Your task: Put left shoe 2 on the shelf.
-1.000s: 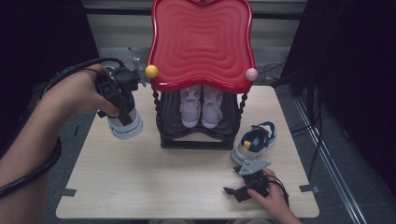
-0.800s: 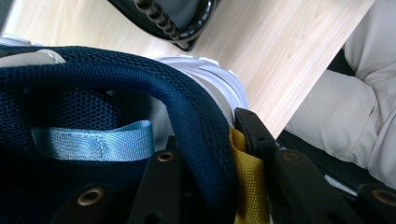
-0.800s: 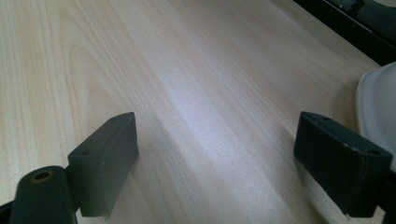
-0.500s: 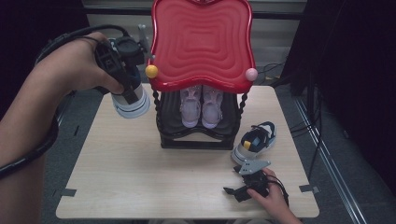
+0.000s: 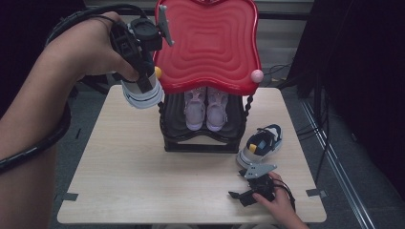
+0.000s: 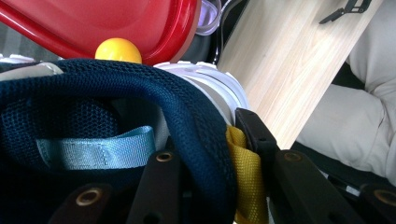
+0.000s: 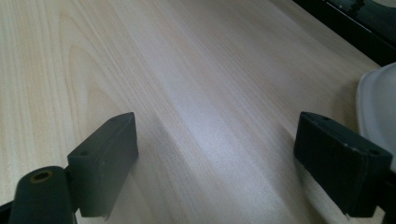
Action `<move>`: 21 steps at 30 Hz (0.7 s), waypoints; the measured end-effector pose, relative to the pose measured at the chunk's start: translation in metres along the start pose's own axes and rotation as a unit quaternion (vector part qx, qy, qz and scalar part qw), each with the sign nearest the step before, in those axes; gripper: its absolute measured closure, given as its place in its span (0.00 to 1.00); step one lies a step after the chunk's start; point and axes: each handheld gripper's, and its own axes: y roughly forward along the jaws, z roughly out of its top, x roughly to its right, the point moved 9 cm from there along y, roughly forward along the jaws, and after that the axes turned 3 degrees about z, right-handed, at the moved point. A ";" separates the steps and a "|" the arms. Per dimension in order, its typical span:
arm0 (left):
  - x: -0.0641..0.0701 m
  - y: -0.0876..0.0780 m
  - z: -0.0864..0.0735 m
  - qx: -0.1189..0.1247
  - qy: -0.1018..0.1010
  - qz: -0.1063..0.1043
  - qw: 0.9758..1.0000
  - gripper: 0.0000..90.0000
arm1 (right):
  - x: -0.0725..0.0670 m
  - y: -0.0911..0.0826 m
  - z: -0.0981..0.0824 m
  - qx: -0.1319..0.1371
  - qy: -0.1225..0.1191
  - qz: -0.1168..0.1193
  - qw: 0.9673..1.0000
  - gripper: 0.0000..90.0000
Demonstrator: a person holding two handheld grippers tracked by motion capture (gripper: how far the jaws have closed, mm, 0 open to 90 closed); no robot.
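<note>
Left gripper (image 5: 143, 78): your jaws pinch the sneaker (image 5: 142, 91) by its navy heel collar, sole hanging down, beside the red rack top (image 5: 207, 43).
Snag risk: the shoe could catch on the yellow knob (image 6: 118, 50) and twist.
Slip risk: soft mesh may slide out.
Right gripper (image 5: 250, 188): spread, empty, resting on the table (image 5: 133, 171) near the second sneaker (image 5: 261, 144), which it could nudge.

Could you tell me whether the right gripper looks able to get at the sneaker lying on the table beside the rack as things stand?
Probably yes: the right gripper rests open on the table, and bare wood separates it from the sneaker.
</note>
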 end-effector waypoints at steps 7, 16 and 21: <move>0.000 -0.020 0.007 0.018 0.009 0.021 1.000 0.80 | 0.000 0.000 0.000 0.000 0.000 0.000 1.000 0.14; 0.000 -0.029 0.039 0.045 0.043 0.050 0.997 0.80 | 0.000 0.000 0.000 0.000 0.000 0.000 1.000 0.15; -0.003 -0.028 0.059 0.054 0.073 0.070 0.993 0.80 | 0.000 0.000 0.000 0.000 0.000 0.000 1.000 0.15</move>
